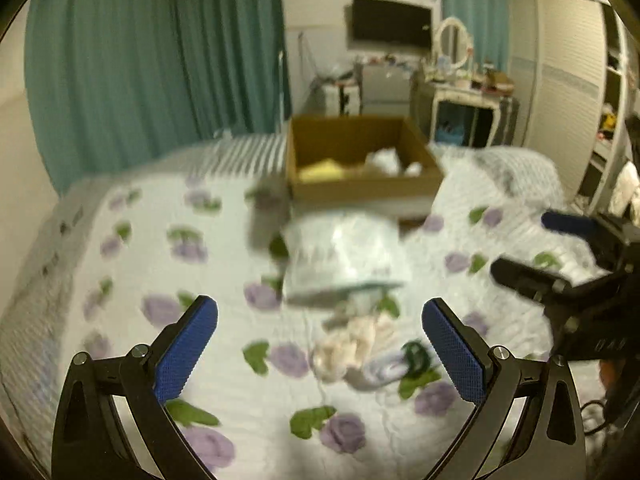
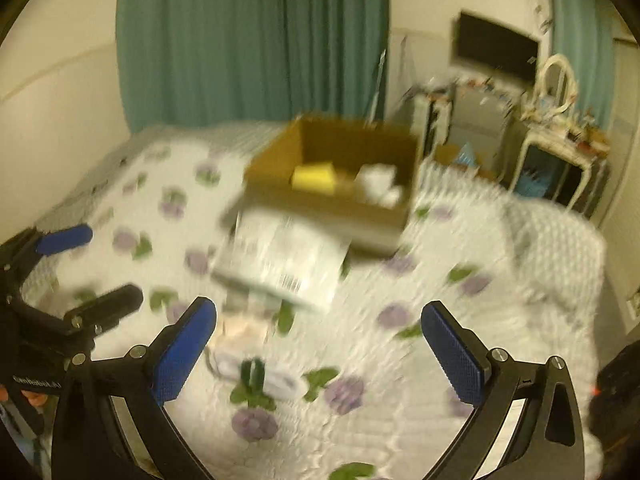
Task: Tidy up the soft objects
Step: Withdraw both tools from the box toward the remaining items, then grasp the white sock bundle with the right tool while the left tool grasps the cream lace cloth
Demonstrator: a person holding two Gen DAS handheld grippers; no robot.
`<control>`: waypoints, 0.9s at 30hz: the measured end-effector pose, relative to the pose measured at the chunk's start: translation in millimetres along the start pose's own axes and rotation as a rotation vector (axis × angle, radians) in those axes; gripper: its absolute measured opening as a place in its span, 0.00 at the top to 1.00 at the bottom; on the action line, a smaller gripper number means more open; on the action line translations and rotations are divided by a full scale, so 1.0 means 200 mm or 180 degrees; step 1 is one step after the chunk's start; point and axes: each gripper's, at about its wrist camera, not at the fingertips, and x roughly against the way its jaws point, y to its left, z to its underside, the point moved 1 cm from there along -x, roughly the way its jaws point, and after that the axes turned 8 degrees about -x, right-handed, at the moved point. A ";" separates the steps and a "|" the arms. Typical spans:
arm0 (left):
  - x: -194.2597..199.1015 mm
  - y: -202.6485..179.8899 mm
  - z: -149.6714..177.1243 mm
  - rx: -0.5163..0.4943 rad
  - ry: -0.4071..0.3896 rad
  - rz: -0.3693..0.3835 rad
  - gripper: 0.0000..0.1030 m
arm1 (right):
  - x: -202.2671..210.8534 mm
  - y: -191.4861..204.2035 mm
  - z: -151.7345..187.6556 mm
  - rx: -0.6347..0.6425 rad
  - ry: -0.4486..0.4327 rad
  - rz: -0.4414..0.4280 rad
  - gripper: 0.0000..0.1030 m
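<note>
1. While both views are smeared with blur, my left gripper (image 1: 320,350) plainly stands wide, its blue pads (image 1: 182,354) far apart with nothing between them; it hangs above the flowered quilt (image 1: 132,280).
2. My right gripper (image 2: 319,350) is just as wide and holds nothing; its blue pads (image 2: 454,354) frame bare quilt (image 2: 460,280); from the left wrist view it shows at the right edge (image 1: 528,248), fingers spread.
3. Just ahead of my left fingers lies a small heap of soft things: a cream cloth bundle (image 1: 352,344), a white rolled piece (image 1: 386,370) touching it, and a dark green loop (image 1: 416,356) on that; the right wrist view shows the white piece (image 2: 256,372) and green bit (image 2: 253,372) near my right gripper's left finger; what each item is I cannot tell.
4. Beyond the heap sits a pale plastic-wrapped pack (image 1: 344,256), tilted, with a barcode visible on it (image 2: 280,264); whether it touches the heap I cannot tell.
5. Behind the pack stands an open cardboard box (image 1: 304,152) on the bed, just beside the pack; inside it are a yellow soft item (image 1: 322,168) on the left and a white one (image 1: 386,160) on the right.
6. Farther off hang teal curtains (image 1: 160,52); a dark wall screen (image 1: 390,24) and a white dressing table with an oval mirror (image 1: 452,44) stand by the far wall.
</note>
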 end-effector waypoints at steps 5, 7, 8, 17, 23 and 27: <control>-0.20 0.01 0.16 -0.0040 0.0313 -0.0097 0.00 | -0.32 0.00 0.22 0.0070 0.0421 -0.0113 0.00; -0.23 0.02 0.21 -0.0003 0.0396 -0.0067 0.00 | -0.39 0.01 0.27 0.0096 0.0555 -0.0165 0.01; -0.23 0.02 0.22 0.0003 0.0425 -0.0081 0.00 | -0.42 0.02 0.29 0.0121 0.0611 -0.0218 0.02; -0.28 0.07 0.26 0.0204 0.0601 -0.0058 0.00 | -0.56 0.14 0.35 0.0371 0.0919 -0.0516 0.27; -0.27 0.11 0.26 0.0362 0.0587 0.0037 0.00 | -0.53 0.13 0.37 0.0406 0.0917 -0.0592 0.55; -0.24 0.13 0.25 0.0433 0.0524 0.0069 0.00 | -0.45 0.14 0.38 0.0454 0.0850 -0.0667 0.63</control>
